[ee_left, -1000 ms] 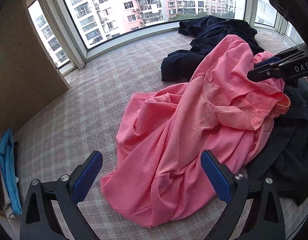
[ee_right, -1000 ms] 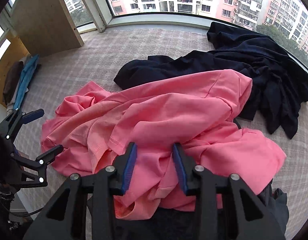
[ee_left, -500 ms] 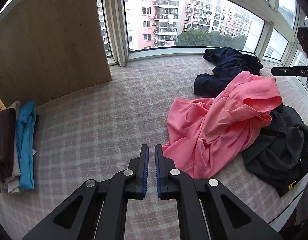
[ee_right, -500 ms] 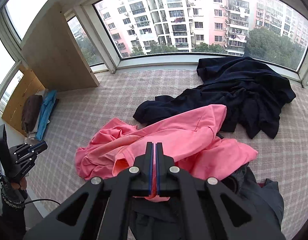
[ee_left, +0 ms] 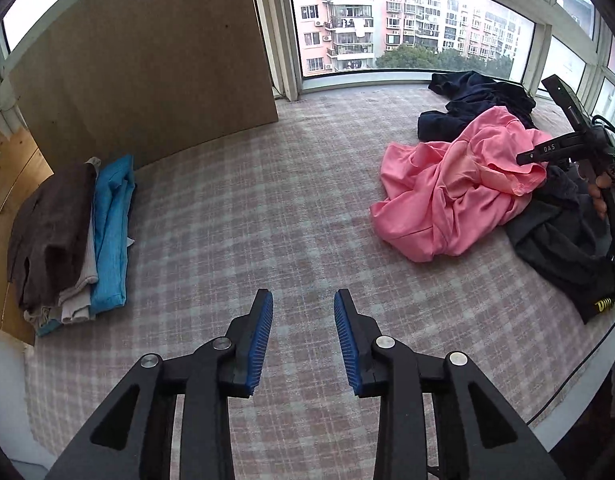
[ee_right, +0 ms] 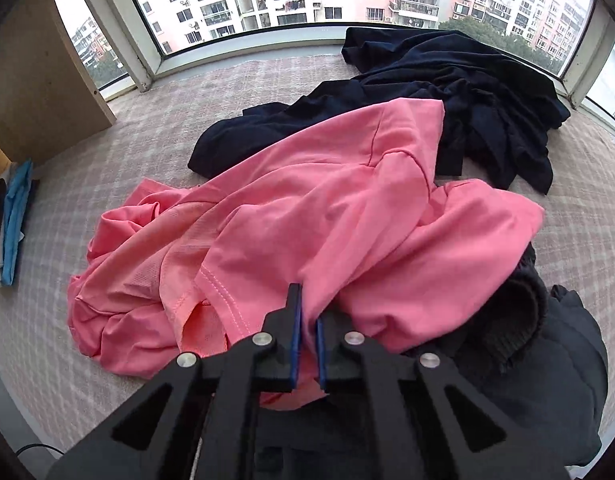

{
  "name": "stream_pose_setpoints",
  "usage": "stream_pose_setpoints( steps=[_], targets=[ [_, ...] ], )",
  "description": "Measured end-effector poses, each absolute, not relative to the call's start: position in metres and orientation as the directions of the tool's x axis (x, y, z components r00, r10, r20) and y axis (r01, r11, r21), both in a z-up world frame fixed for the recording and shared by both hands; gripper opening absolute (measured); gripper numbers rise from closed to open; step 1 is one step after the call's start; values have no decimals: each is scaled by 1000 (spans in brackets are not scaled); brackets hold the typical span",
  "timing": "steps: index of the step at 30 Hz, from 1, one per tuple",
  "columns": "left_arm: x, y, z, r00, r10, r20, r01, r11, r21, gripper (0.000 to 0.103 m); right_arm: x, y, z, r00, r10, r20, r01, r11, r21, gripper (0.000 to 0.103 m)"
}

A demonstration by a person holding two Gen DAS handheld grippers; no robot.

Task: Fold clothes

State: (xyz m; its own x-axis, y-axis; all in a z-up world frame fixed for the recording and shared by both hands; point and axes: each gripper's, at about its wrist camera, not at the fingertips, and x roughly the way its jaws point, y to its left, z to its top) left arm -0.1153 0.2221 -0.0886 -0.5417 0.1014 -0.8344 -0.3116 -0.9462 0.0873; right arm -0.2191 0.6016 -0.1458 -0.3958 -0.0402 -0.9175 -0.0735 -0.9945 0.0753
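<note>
The pink shirt (ee_right: pixel 307 216) lies crumpled on the checked mat (ee_left: pixel 267 200), my right fingers (ee_right: pixel 307 320) pinched on a fold of it at its six o'clock edge. My left fingers (ee_left: pixel 303 320) hang apart over bare mat, holding nothing. Only the left view shows the folded stack (ee_left: pixel 67 232) at nine o'clock in full; the right view shows the navy garment (ee_right: pixel 447 92) spread beyond the shirt at twelve.

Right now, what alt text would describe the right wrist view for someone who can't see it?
The right tool pinches a fold of a crumpled pink shirt on a checked cloth. Dark clothes lie behind it by the window; folded clothes sit far left.
</note>
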Motion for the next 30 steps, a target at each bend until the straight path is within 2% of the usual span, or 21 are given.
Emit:
stream_pose_setpoints(
  steps=[2, 6, 10, 12, 15, 17, 18, 20, 22, 23, 25, 27, 30],
  targets=[
    [-115, 223, -83, -550, 130, -825, -347, -934, 84, 31, -208, 600, -126, -447, -46, -893, -84, -992, 93, 6],
    [-119, 210, -68, -566, 167, -807, -388, -918, 82, 32, -184, 600, -81, -501, -237, -832, -108, -937, 332, 6],
    [-119, 178, -45, -603, 202, -772, -395, -916, 68, 33, -166, 537, -19, -560, -329, -761, 37, -927, 373, 6],
    [-115, 159, -34, -625, 208, -752, -391, -917, 72, 37, -157, 504, 11, -579, -377, -723, 114, -915, 387, 6],
    [-108, 129, -24, -657, 202, -726, -378, -922, 86, 46, -163, 398, 22, -461, -490, -740, 333, -869, 367, 10],
    [-103, 109, -23, -673, 185, -716, -361, -927, 101, 52, -171, 326, 3, -268, -550, -791, 463, -793, 395, 31],
    [-103, 101, -25, -673, 178, -718, -356, -929, 103, 52, -172, 303, -8, -189, -535, -823, 486, -780, 395, 32],
    [-102, 90, -34, -654, 173, -736, -360, -927, 101, 52, -167, 290, -21, -135, -520, -843, 490, -775, 399, 32],
    [-102, 87, -46, -627, 187, -756, -392, -915, 98, 52, -159, 310, -24, -192, -520, -833, 469, -794, 388, 34],
    [-103, 90, -54, -609, 205, -767, -421, -902, 93, 52, -155, 325, -32, -223, -481, -848, 438, -827, 354, 42],
    [-106, 99, -73, -560, 240, -792, -484, -872, 77, 55, -149, 355, -48, -278, -400, -873, 370, -883, 287, 48],
    [-112, 115, -92, -501, 269, -823, -546, -836, 58, 61, -145, 376, -81, -247, -366, -897, 294, -911, 290, 48],
    [-113, 150, -121, -388, 331, -860, -662, -749, 11, 63, -135, 397, -127, -201, -324, -924, 202, -937, 285, 48]
  ],
)
